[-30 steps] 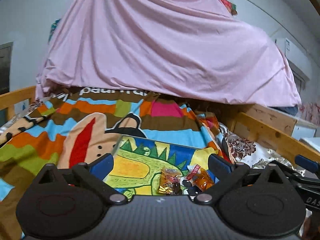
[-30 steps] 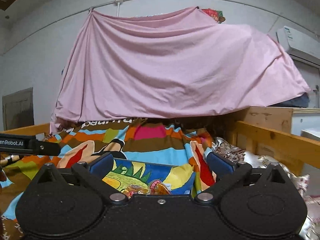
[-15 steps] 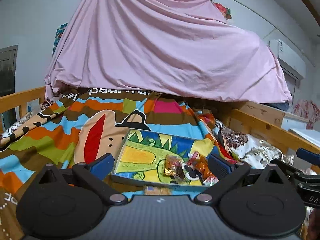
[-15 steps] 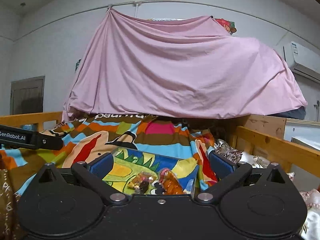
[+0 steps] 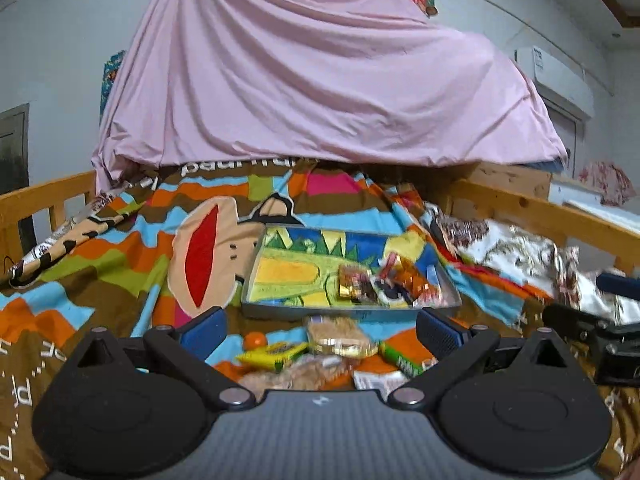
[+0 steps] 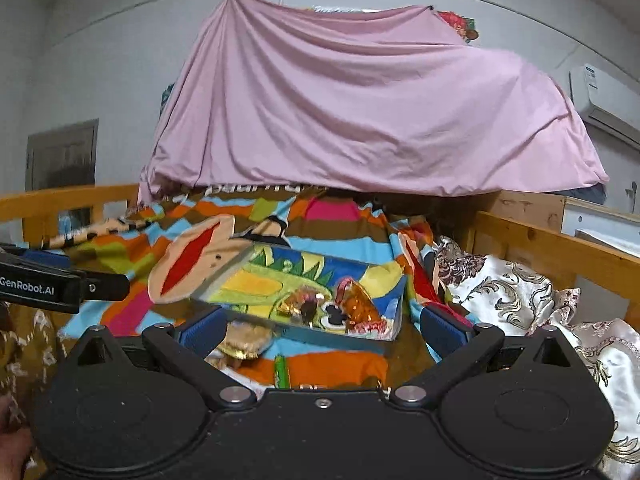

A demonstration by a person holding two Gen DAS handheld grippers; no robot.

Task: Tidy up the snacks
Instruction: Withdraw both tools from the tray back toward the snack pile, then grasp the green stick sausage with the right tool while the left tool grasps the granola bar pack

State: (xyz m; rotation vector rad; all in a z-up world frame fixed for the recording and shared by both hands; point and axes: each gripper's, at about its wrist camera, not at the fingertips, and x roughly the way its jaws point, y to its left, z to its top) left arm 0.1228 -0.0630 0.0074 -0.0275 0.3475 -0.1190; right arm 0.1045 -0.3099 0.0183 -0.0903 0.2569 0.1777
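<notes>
Bedding covers the whole working surface: a striped blanket in orange, blue, brown and green, printed with a cartoon monkey face, spreads over a bed with wooden rails. White letters run along the blanket's far edge and its near left part, too distorted to read. A pink sheet hangs from a line across the far wall, and an air conditioner sits high on the right wall. To the right lies a white and brown floral quilt.

A shallow tray with a dinosaur picture rests in the middle of the blanket, with several wrapped snacks heaped in its right half. More loose snack packets lie on the blanket just near of the tray.

Both the left tongs and the right tongs are spread wide with nothing between them. In the right wrist view the left device's side reads "GenRobot.AI".
</notes>
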